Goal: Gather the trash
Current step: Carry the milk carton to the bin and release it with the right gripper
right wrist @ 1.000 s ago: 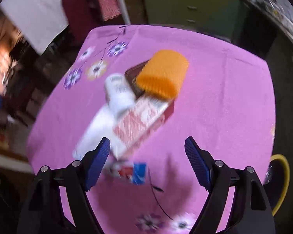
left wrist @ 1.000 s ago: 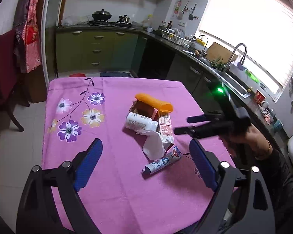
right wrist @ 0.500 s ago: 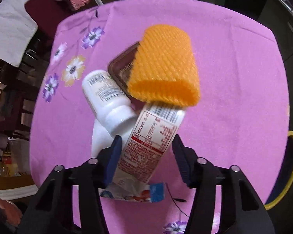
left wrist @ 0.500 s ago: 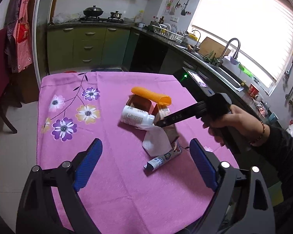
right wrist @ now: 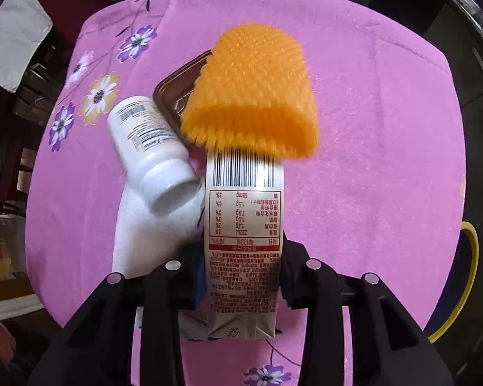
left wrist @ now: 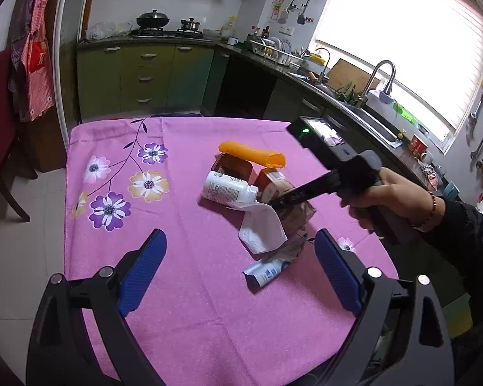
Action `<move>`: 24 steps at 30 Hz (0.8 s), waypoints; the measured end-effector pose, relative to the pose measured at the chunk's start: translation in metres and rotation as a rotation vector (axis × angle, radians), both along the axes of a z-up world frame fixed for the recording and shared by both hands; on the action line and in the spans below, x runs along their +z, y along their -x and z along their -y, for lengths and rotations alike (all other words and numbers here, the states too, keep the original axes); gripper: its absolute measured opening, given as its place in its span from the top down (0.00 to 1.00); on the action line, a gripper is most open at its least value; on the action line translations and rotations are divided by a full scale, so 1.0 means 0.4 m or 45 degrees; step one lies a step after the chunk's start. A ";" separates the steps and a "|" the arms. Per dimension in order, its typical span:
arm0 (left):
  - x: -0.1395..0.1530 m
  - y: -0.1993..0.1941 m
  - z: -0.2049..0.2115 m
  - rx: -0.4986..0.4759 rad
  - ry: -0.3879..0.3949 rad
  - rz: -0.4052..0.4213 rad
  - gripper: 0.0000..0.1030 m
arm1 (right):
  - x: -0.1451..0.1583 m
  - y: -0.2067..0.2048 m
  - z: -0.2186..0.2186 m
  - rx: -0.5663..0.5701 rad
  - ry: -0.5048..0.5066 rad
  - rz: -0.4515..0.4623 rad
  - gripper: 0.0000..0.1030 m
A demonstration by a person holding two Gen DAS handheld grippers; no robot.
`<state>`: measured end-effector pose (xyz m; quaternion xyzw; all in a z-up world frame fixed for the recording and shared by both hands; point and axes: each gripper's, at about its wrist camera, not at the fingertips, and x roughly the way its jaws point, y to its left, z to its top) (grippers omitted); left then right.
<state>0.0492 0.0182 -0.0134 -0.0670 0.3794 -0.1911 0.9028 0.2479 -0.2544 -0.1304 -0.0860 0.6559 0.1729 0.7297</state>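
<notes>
A pile of trash lies on the pink flowered tablecloth (left wrist: 183, 289): a drink carton (right wrist: 244, 225) with a barcode and red label, a white pill bottle (right wrist: 151, 148) on its side, an orange foam net (right wrist: 254, 96), a brown tray (right wrist: 177, 90), a white tissue (left wrist: 260, 228) and a crushed tube (left wrist: 264, 271). My right gripper (right wrist: 243, 267) is shut on the carton, its fingers pressed against both sides. It also shows in the left wrist view (left wrist: 289, 197), reaching into the pile. My left gripper (left wrist: 238, 273) is open and empty, held above the table's near side.
Kitchen counters with a sink (left wrist: 370, 119) run along the right wall and green cabinets (left wrist: 145, 77) stand at the back. A dark red chair (left wrist: 0, 112) stands to the left of the table. A yellow-rimmed bin (right wrist: 470, 273) sits beside the table's right edge.
My right gripper moved down onto the pile and closed on the drink carton. My left gripper stayed open and drew back slightly.
</notes>
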 end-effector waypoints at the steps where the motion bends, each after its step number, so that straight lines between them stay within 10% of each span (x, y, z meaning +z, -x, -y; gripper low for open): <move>1: 0.000 -0.002 0.001 0.000 0.000 -0.001 0.14 | 0.012 0.010 0.010 0.003 -0.013 0.004 0.65; 15: -0.016 -0.022 0.069 -0.063 -0.048 -0.039 0.14 | 0.202 0.191 0.328 -0.179 -0.316 0.094 0.65; 24: -0.015 -0.031 0.133 -0.107 -0.074 -0.045 0.14 | 0.153 0.179 0.798 -0.655 -0.074 0.210 0.65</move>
